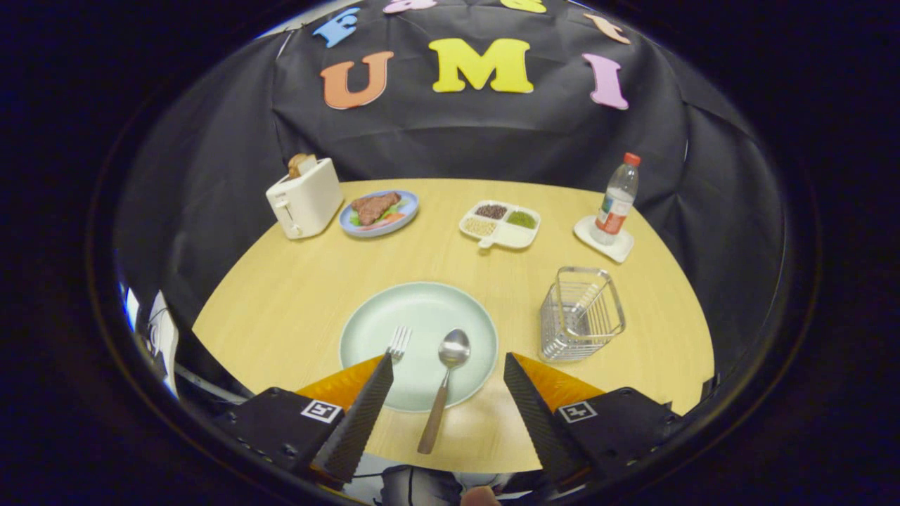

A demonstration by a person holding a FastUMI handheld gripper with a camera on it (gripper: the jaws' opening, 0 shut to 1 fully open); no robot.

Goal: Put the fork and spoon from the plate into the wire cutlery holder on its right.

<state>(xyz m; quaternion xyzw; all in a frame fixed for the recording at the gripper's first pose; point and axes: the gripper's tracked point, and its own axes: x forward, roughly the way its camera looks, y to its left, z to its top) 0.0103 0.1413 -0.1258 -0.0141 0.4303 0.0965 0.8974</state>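
While jaws gape, one fork [399, 342], one spoon [444, 383] lie plated.

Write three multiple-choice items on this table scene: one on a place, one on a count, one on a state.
1. The wire cutlery holder stands where?
A. right of the plate
B. behind the toaster
C. on the plate

2. How many utensils lie on the plate?
A. one
B. two
C. four

3. The hand-held gripper is
A. shut on the spoon
B. shut on the fork
C. open

Key: 1 A, it sits on the table beside the plate's right rim. 2 B, a fork and a spoon. 3 C, fingers spread apart, spoon lying between them untouched.
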